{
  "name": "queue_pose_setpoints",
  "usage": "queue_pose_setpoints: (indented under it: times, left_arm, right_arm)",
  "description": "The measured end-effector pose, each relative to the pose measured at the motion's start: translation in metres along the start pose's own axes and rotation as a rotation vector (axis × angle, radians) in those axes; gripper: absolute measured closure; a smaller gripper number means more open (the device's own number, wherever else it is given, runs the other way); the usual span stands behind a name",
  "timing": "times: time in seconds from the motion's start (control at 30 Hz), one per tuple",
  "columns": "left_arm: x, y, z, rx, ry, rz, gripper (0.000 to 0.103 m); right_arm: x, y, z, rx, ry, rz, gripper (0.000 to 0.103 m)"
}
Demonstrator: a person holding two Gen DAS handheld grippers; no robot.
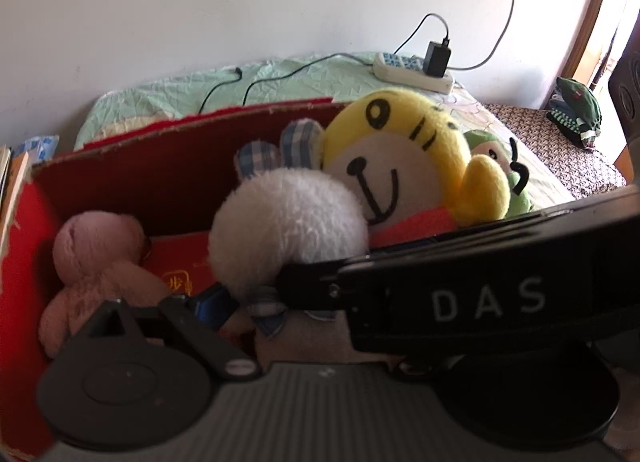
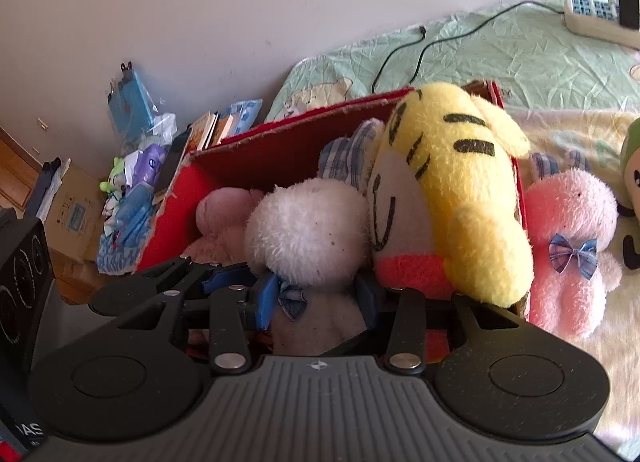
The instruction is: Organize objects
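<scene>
Right gripper [image 2: 316, 302]: closest to its own lens – blue pads clamped on the body of the white plush [image 2: 308, 230], just below its fluffy head and beside its small blue bow

White plush: upright, long axis running up from the jaws, lower body down inside the red box [image 2: 280, 142]; in the left view it shows at [image 1: 288, 222]

Left gripper [image 1: 224, 302]: low at the box's near edge – the right gripper's black body crosses in front and hides one finger, so I cannot tell whether it is open or closed

Neighbours: yellow tiger plush [image 2: 452, 190] leaning against the white one; dusty pink bear [image 1: 96, 262] on the box floor, to its other side

Outside the box: pink plush [image 2: 568, 230] on the bed, against the far wall of the box

Beyond: power strip [image 1: 416, 70] near the wall

Judgement: the right hand has the toy; release looks like the next move
</scene>
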State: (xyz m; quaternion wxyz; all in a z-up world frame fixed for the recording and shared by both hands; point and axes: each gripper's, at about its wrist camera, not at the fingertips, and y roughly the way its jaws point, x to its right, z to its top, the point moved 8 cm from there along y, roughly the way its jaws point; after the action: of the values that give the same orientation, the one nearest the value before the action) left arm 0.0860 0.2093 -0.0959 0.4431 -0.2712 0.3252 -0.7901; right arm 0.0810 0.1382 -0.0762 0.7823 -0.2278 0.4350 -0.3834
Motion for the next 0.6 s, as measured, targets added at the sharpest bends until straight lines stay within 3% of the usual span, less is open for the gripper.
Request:
queue_pose_setpoints:
  times: [0.13, 0.43, 0.6]
  left_arm:
    - [-0.006, -0.002, 0.0, -0.013, -0.013, -0.016, 0.007]
    - [-0.011, -0.011, -0.004, -0.039, -0.001, 0.036, 0.003]
    - [-0.009, -0.015, -0.008, -0.048, 0.013, 0.052, 0.003]
  right_arm:
    - [-0.005, -0.003, -0.002, 0.022, -0.006, 0.0, 0.057]
    - [0.001, -0.014, -0.002, 0.056, 0.056, 0.037, 0.057]
    - [0.004, -0.015, -0.003, 0.065, 0.06, 0.026, 0.064]
